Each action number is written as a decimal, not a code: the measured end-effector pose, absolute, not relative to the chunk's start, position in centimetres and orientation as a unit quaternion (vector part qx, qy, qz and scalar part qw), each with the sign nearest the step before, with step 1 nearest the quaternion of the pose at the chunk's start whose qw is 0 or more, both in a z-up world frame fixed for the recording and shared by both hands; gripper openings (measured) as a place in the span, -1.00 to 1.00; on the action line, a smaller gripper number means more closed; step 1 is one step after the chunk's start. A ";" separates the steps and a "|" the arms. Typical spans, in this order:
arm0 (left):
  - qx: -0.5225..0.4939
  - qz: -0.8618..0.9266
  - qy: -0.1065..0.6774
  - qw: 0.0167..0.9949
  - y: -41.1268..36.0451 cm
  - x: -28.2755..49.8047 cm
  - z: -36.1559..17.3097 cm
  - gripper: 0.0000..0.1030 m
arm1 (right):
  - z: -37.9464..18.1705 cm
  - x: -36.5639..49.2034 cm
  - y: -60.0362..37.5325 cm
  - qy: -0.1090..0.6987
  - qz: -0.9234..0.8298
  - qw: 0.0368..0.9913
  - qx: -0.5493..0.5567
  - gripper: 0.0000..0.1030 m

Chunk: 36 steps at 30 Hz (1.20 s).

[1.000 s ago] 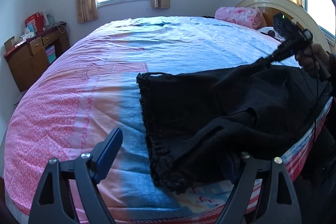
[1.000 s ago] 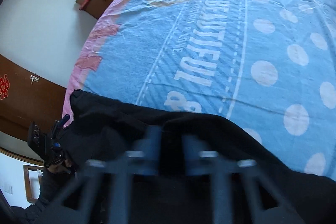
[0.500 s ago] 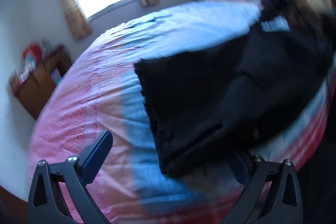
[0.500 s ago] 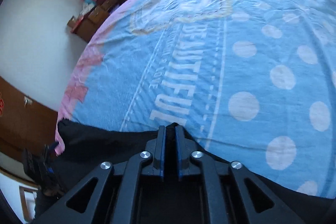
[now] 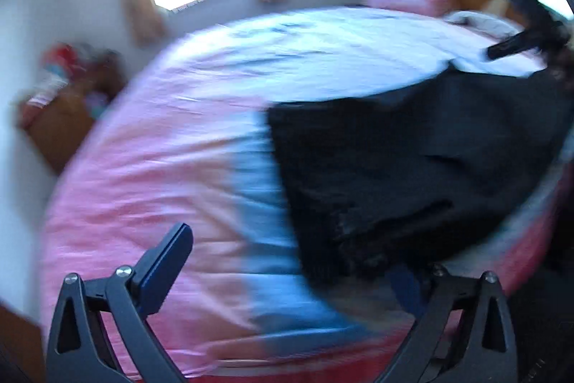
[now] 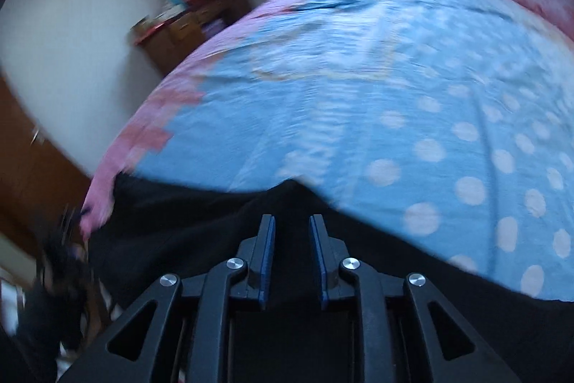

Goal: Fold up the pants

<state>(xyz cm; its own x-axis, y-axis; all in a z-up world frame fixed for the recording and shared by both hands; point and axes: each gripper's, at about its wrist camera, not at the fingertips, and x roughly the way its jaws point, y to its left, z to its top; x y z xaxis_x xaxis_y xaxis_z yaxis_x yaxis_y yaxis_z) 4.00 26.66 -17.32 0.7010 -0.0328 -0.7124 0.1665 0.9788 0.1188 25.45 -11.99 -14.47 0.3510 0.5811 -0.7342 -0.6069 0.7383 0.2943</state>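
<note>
The black pants (image 5: 412, 167) are lying doubled at three o'clock on the bed (image 5: 161, 167) (edges ragged); further folding is remaining. The left gripper (image 5: 287, 275) is standing spread and empty, the right gripper (image 6: 291, 232) is opening, nothing pinched.

Matt black cloth pants (image 5: 412, 160) — smooth cotton-like bedsheet (image 6: 358, 117).

Right gripper (image 6: 291, 232) over black pants (image 6: 186, 221), jaws opening, nothing pinched between them. Pants spread on blue dotted bedsheet (image 6: 358, 103). Wooden cabinet (image 6: 186, 24) by far wall. View blurred.
</note>
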 end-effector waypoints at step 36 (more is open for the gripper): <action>-0.144 -0.072 0.396 0.904 27.7 5.4 -17.3 -0.60 | -22.2 10.3 -14.4 0.370 0.345 0.803 -0.316 -0.50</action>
